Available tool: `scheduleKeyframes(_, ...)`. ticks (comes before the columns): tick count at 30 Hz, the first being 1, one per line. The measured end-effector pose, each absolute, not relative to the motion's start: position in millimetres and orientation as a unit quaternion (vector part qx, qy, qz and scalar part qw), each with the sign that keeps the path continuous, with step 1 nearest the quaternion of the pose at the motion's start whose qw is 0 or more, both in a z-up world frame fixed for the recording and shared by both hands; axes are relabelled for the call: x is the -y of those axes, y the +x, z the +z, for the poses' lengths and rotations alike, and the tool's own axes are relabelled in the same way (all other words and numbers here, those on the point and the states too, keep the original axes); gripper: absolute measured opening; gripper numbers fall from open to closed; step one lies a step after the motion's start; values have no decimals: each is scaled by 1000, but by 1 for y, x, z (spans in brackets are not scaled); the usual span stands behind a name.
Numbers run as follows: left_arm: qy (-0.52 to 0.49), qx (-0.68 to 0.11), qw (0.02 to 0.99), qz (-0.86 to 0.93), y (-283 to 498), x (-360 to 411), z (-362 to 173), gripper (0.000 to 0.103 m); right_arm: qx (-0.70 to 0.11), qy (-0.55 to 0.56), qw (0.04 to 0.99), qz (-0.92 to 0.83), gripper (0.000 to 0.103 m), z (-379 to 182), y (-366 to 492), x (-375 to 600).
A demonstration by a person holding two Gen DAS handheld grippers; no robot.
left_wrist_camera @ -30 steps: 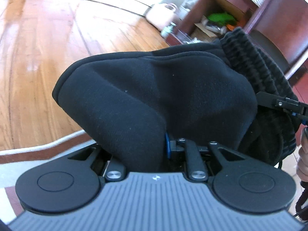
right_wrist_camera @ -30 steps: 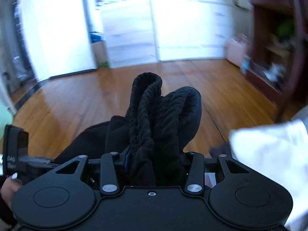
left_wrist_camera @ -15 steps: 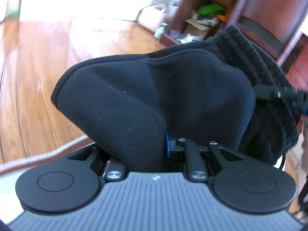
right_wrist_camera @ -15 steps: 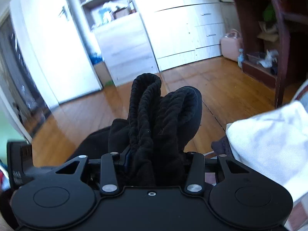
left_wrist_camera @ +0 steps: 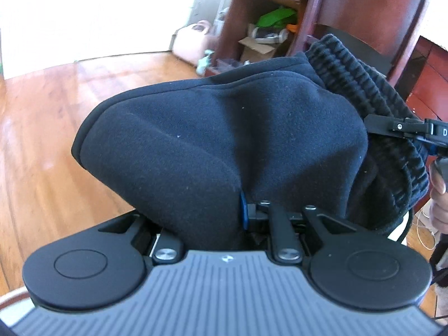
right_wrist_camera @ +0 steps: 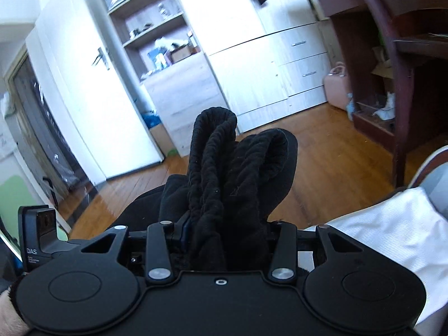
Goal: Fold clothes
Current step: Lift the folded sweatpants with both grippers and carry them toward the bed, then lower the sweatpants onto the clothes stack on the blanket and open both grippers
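Though bunched, black garment [left_wrist_camera: 218, 140] btwn tool [left_wrist_camera: 243, 212] pads

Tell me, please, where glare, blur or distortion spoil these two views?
Left wrist view: the upper left is blown out white, the wooden floor bows and is smeared. Right wrist view: the white door glares, shelves and cabinet are blurred and lean; the black garment stays sharp.

The left gripper [left_wrist_camera: 246, 210] is clamped narrow on a thick fold of black garment [left_wrist_camera: 224, 140], which bulges up and hides its fingertips. The right gripper [right_wrist_camera: 226, 224] grips a bunched ribbed hem of the same garment at a mid-width gap. In the left wrist view, the right hand [left_wrist_camera: 439, 196] sits at 3 o'clock, fingers curled around its handle.
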State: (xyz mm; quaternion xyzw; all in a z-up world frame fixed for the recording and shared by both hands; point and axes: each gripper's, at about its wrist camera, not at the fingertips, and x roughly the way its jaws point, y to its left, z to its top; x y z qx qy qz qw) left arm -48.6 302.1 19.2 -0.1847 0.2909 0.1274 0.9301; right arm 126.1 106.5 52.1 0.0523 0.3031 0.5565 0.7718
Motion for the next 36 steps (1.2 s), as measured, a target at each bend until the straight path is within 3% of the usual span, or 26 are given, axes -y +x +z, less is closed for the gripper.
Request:
scheduleKeyframes(5,-141,-299,936,119,-6,-267,32,17,-315,60,768,554,47,64,156,-73)
scheduleKeyframes(17,-152,-318,934,58,86,-235,36,17,-332,100,788,509,47,65,247,-9)
scheduleKeyframes(20,-164,-327,929,54,112,-229,25,17,-331,67,786,518,47,57,281,-7)
scheduleKeyframes(22,-193,-337,920,55,127,-232,-2,22,-279,-7,804,525,54,33,297,-14)
scheduleKeyframes(23,-221,-347,910,62,134,-239,-22,23,-244,-51,813,526,63,16,302,-17)
scheduleKeyframes(25,-275,-384,877,85,139,-250,-67,27,-264,-117,829,479,72,-32,321,-30)
scheduleKeyframes(27,-278,-393,871,100,130,-252,-99,34,-303,-163,848,404,71,-75,334,-41)
scheduleKeyframes(29,-262,-362,889,94,111,-251,-106,37,-282,-179,875,351,71,-98,329,-38)
scheduleKeyframes(34,-196,-359,908,94,90,-259,-95,42,-288,-4,901,325,78,-103,313,14)
scheduleKeyframes(36,-220,-340,910,91,83,-269,-90,42,-309,95,890,321,91,-107,311,39)
